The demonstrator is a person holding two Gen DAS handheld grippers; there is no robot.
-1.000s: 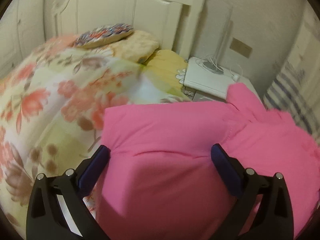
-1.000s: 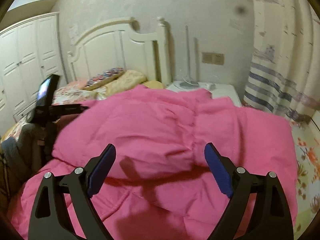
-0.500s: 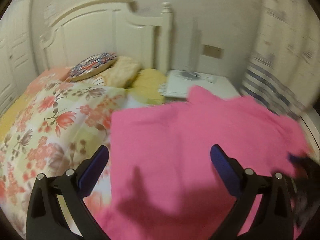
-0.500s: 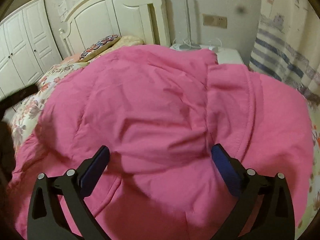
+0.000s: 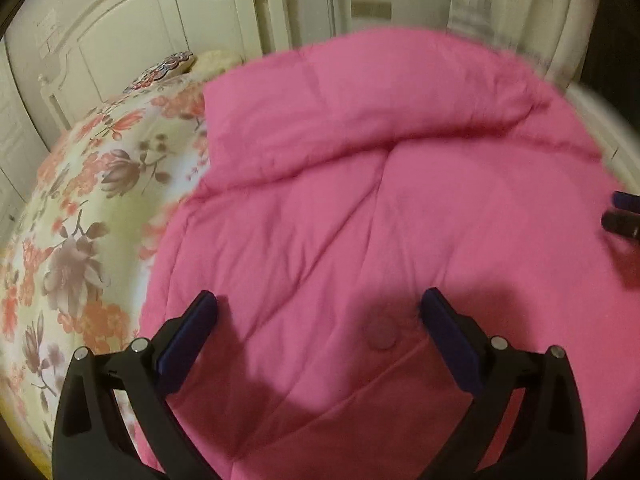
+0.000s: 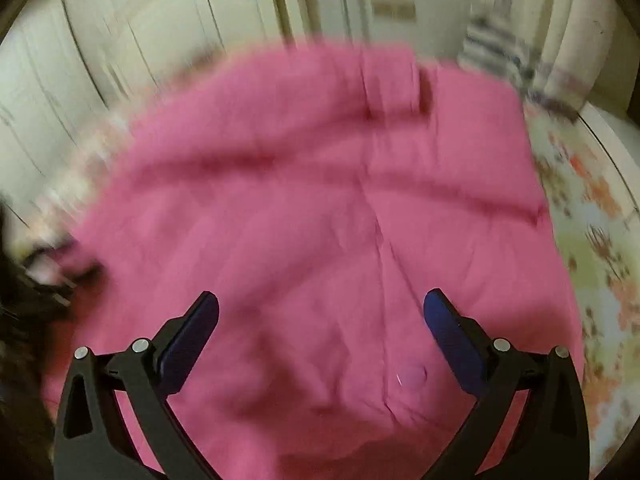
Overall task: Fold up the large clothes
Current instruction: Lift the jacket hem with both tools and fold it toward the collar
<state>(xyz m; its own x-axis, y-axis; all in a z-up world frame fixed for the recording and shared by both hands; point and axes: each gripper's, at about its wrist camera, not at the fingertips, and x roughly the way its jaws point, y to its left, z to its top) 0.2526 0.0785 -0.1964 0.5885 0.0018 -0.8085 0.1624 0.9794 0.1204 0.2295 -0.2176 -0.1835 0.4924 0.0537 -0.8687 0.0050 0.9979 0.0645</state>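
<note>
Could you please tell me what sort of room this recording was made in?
Most likely a bedroom: a cream headboard, a floral bedspread with a patterned cushion near it, and a pink padded garment spread on the bed.

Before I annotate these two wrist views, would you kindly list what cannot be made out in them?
- Right wrist view: motion blur smears the headboard, wall and pink padded jacket.
- Left wrist view: the right gripper is cut off by the right edge.
- Both views: the jacket hides the floral bedspread beneath it.
</note>
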